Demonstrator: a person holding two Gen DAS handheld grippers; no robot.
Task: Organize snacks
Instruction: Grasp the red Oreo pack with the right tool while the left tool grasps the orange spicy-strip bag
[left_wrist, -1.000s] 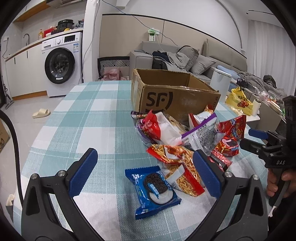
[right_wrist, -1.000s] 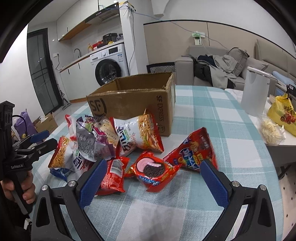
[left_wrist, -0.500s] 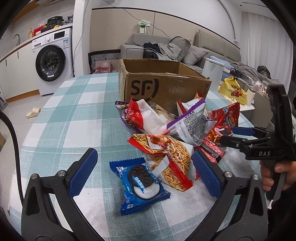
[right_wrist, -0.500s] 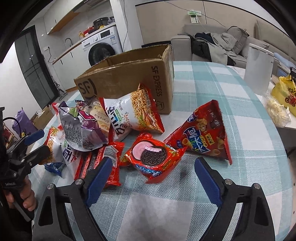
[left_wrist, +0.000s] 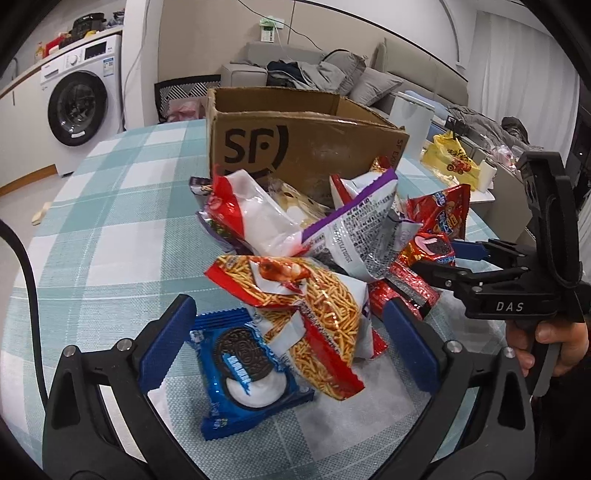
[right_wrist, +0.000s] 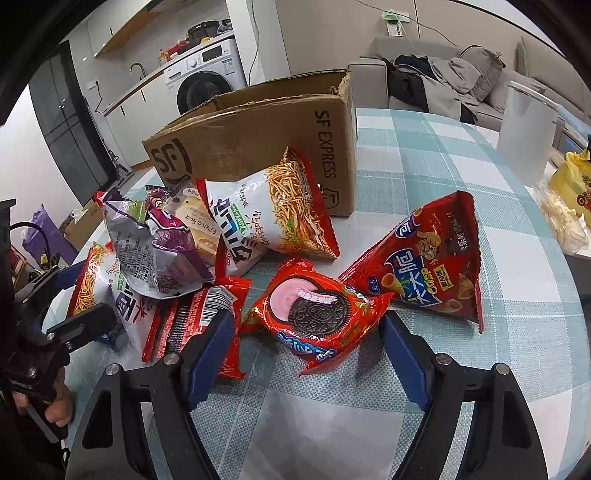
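Note:
A pile of snack bags lies on the checked tablecloth in front of an open SF cardboard box (left_wrist: 303, 147), which also shows in the right wrist view (right_wrist: 258, 140). My left gripper (left_wrist: 291, 347) is open, its jaws either side of a blue Oreo pack (left_wrist: 243, 365) and a red noodle-snack bag (left_wrist: 314, 306). My right gripper (right_wrist: 310, 350) is open around a red Oreo pack (right_wrist: 314, 310). A red crisp bag (right_wrist: 428, 266) lies to its right, a white noodle-snack bag (right_wrist: 273, 218) behind it. The right gripper also appears in the left wrist view (left_wrist: 443, 262).
A white bin (right_wrist: 524, 125) and yellow bags (right_wrist: 572, 184) stand at the table's right edge. A washing machine (left_wrist: 81, 107) and a sofa (left_wrist: 325, 74) are beyond the table. The cloth (left_wrist: 118, 206) left of the pile is bare.
Both grippers have moved forward and down toward the pile. The blue Oreo pack now sits between the left jaws, the red Oreo pack between the right jaws. Both stay open.

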